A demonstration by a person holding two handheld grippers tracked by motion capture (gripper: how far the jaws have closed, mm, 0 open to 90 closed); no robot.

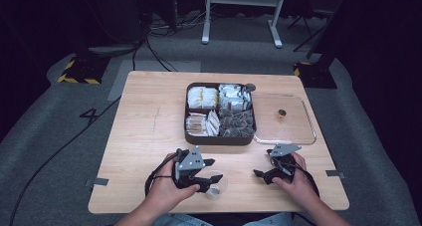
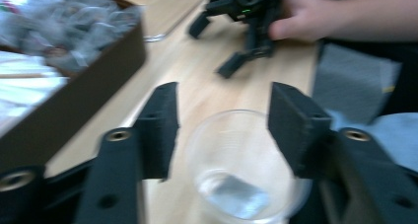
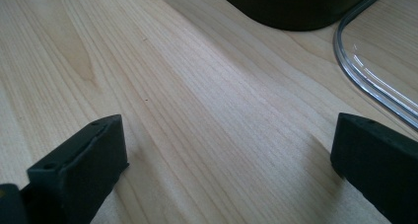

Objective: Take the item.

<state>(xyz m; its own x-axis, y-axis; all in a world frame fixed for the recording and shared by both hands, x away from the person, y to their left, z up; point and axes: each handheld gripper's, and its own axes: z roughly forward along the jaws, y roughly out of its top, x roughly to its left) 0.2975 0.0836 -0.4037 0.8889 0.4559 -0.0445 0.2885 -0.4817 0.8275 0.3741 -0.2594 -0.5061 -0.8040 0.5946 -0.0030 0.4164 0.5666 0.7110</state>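
The clear plastic cup stands on the desk's near edge, between the spread jaws of the left tongs, unclamped; the right tongs gape wide, well apart.

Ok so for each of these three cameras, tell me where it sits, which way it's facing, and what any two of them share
High view: above the person's side, looking forward and down on the table; both forearms, the left gripper and right gripper show.
Left gripper view: rides the left gripper, looking along its open jaws at a clear cup, with the right gripper beyond.
Right gripper view: rides the right gripper, low over the wood, jaws apart.
Shared: the brown tray and the clear lid appear in the high and right gripper views.
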